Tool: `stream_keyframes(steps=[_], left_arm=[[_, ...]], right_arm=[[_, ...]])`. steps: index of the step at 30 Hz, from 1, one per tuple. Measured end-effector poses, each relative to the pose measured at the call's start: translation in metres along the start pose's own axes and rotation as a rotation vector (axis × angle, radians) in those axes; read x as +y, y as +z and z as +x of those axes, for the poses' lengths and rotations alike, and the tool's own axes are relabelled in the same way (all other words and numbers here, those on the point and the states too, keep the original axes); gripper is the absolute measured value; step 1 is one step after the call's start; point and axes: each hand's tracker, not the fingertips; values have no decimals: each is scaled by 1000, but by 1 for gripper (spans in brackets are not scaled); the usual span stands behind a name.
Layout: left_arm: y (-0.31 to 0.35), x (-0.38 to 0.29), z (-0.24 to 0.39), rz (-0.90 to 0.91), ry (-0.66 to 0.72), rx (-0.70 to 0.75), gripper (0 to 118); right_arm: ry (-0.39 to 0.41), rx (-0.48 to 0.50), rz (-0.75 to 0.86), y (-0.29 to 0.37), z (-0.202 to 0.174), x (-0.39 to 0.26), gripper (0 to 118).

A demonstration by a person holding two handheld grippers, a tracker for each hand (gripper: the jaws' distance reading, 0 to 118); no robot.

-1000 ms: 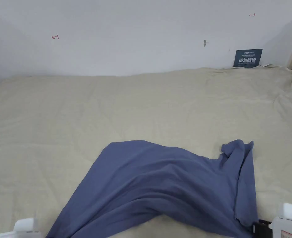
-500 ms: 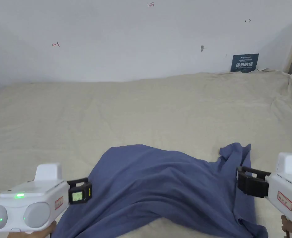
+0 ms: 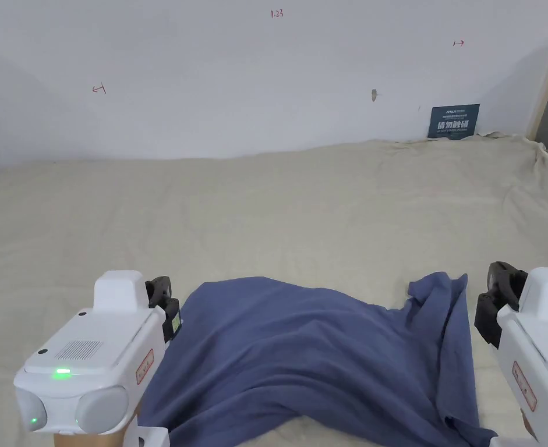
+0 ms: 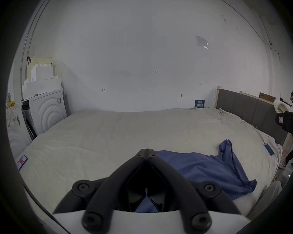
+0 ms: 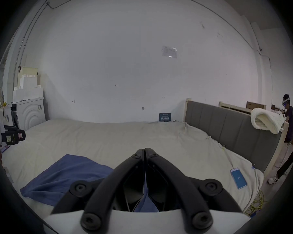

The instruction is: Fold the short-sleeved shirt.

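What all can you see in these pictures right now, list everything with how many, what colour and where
Shirt: one, blue, rumpled on the bed's near edge.
Bed cover: one, beige, wrinkled, across the bed.
Sign: one, dark blue, against the wall at the bed's far right.
Headboard: one, grey, right of the bed.
Phone: one, blue, on the bed's right edge.
Phone: one, red screen, on the bed's left edge.
Left gripper: white body, black jaws closed.
Right gripper: white body, black jaws closed.

Right gripper point(image 5: 145, 150): jaws closed tip to tip above the bed point(image 5: 125, 136); blue shirt point(image 5: 66, 173) lies rumpled below-left; blue phone point(image 5: 238, 178) near the bed's right edge
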Motion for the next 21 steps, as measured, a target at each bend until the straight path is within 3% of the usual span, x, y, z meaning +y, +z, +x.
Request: stream_keyframes(steps=[10,21], left_arm=[[-53,18,-6,-96,-11,-52,0],[-233,33,-23,-390,11,-161,0]], right_arm=[[34,-23,2,-19,-2,3,0],[48,-28,-51,-83,-4,-2,0]])
